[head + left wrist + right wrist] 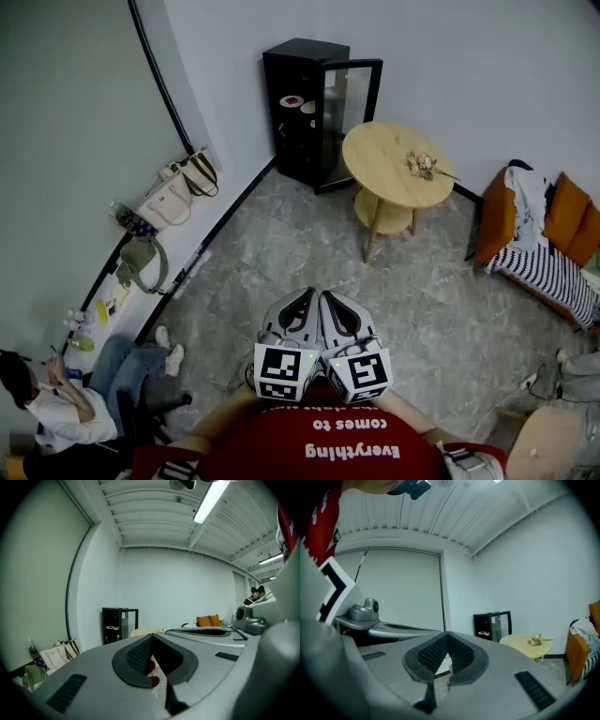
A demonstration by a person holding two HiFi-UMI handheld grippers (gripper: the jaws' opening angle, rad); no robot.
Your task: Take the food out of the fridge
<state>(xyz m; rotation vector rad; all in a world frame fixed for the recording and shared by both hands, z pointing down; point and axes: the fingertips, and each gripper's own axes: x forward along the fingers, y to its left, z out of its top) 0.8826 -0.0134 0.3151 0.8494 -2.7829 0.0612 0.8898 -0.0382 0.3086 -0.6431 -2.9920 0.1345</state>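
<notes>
You stand well back from the fridge point(298, 84), which sits in the far corner with its glass door point(352, 101) swung open toward the round wooden bench point(398, 164). The food point(292, 100) is on a plate on an upper shelf inside, with what looks like a second dish just beside it; from here it is too small to name.

You hold the left gripper point(311, 293) and the right gripper point(329, 296) side by side, close to your chest and touching along their inner flanks. Both point ahead toward the fridge corner. Each has its jaws together at the tips with nothing between them, which reads as a carrying posture for the walk across and not a reach.

The grey floor point(281, 253) between you and the fridge is open, so the straight line forward looks free. The tight spot is at the fridge itself: the open door reaches close to the bench rim, and a small bunch of flowers point(422, 165) lies on the bench. Approach from the wall side, left of the bench, and open one gripper before you reach the shelf.

Bags point(173, 197) hang along the left wall and a person point(56, 403) sits low at the left. A sofa point(548, 244) stands well off to the right.
</notes>
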